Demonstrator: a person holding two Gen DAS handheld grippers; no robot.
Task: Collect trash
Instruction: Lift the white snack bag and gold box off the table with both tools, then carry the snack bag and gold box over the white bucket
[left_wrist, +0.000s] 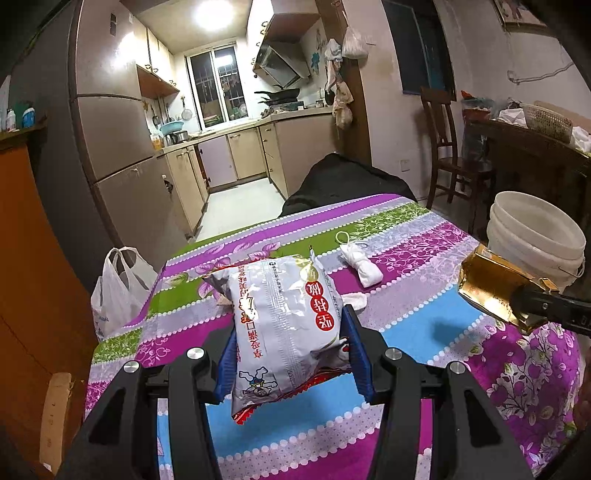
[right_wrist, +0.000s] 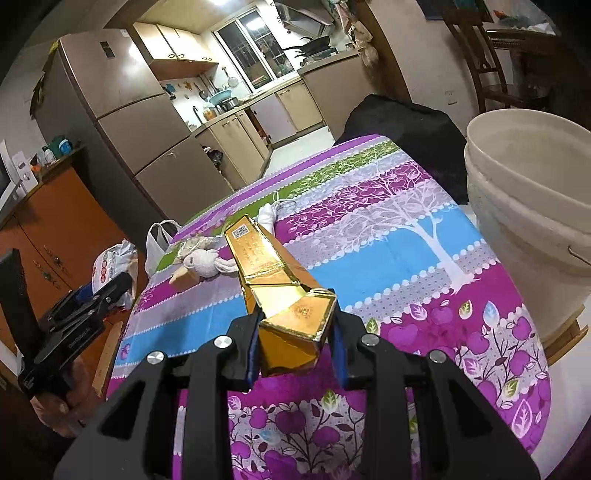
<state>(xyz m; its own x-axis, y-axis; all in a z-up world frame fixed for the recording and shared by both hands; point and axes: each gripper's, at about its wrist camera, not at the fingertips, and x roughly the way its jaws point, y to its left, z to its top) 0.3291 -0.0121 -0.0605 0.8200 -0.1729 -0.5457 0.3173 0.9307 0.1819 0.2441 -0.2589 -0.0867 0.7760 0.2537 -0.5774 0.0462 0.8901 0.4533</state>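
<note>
My left gripper (left_wrist: 290, 350) is shut on a silver snack bag (left_wrist: 284, 325) with red print, held above the striped floral tablecloth (left_wrist: 424, 325). That bag (right_wrist: 112, 269) and the left gripper (right_wrist: 92, 299) also show at the left edge of the right wrist view. My right gripper (right_wrist: 295, 343) is shut on a crushed gold carton (right_wrist: 280, 291), which sticks forward over the cloth. The same gold carton (left_wrist: 491, 291) appears at the right of the left wrist view. A white bucket (right_wrist: 532, 192) stands at the table's right side.
A rolled white cloth with a loop (left_wrist: 360, 262) lies mid-table, and a crumpled white wad (right_wrist: 207, 262) beside a tan scrap. A white plastic bag (left_wrist: 118, 288) hangs off the left edge. Behind the table are a black bundle (left_wrist: 351, 181), a fridge and a wooden chair (left_wrist: 450, 147).
</note>
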